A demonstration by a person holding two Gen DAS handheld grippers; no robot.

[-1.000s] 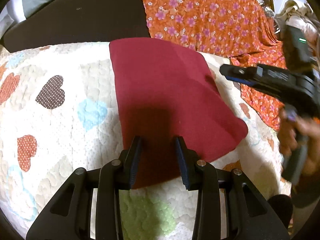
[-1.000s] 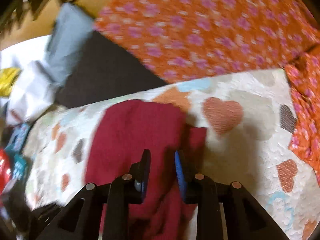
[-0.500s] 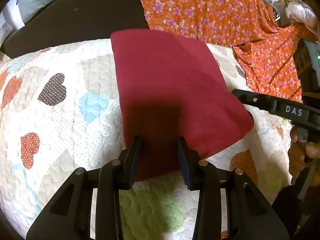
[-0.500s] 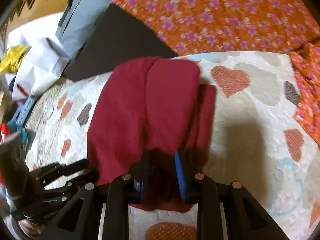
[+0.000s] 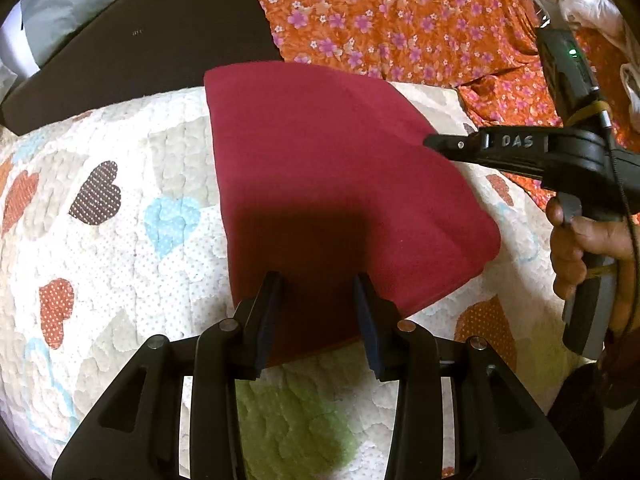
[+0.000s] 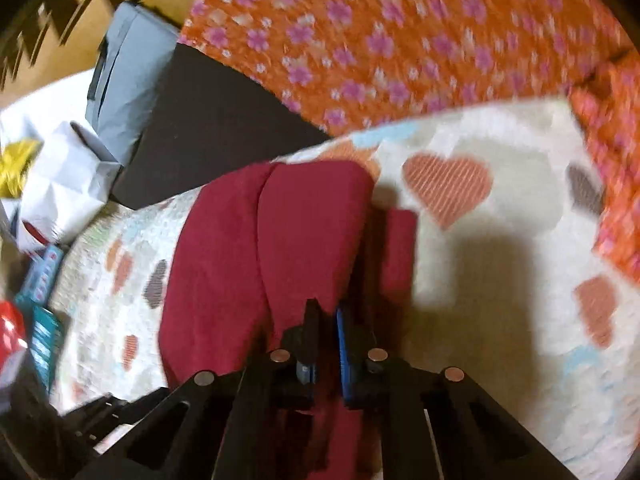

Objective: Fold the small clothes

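Right tool point(image 6: 325, 320) clamped on maroon cloth point(image 6: 280, 240).

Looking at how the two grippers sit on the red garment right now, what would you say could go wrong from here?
1. The right gripper is shut on only a thin pinch of the red garment, so the cloth may slip out when lifted.
2. The left gripper is open over the near edge, pinning nothing; a pull could drag the whole piece across the heart quilt.
3. A narrow flap pokes out sideways and could fold in crooked.

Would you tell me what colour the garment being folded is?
The garment is plain dark red, with no pattern; it shows best in the left wrist view.
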